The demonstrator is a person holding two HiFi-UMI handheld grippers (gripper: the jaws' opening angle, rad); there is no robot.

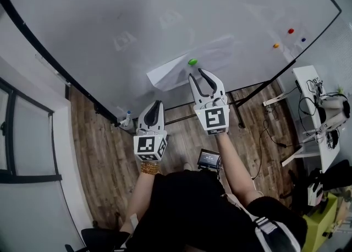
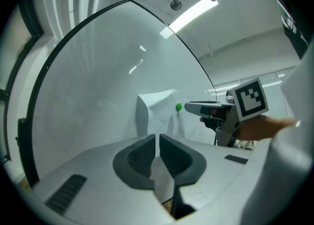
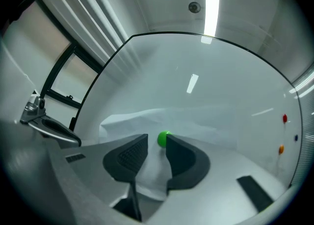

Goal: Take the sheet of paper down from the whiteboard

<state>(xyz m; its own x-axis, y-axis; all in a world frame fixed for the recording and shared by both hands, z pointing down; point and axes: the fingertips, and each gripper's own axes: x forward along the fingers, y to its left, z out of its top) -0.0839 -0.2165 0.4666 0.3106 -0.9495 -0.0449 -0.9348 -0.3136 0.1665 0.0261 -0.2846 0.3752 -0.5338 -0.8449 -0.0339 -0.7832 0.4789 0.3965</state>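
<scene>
Sheet of paper [image 1: 179, 70] under green magnet [image 1: 192, 62]; right gripper [image 1: 197, 74] spread around it, left gripper [image 1: 157, 104] pressed together: unheld, could drop once unpinned.

A white sheet of paper [image 1: 170, 75] is seen pinned flat-ish to the whiteboard [image 1: 165, 9] by a single green magnet [image 1: 192, 62]. Its left end is lifted and curled away from the surface.

No words or numbers can be read. The two marker cubes [image 1: 149, 146] show only black-and-white square patterns. The small screen [image 1: 209, 158] is too tiny to read.
</scene>
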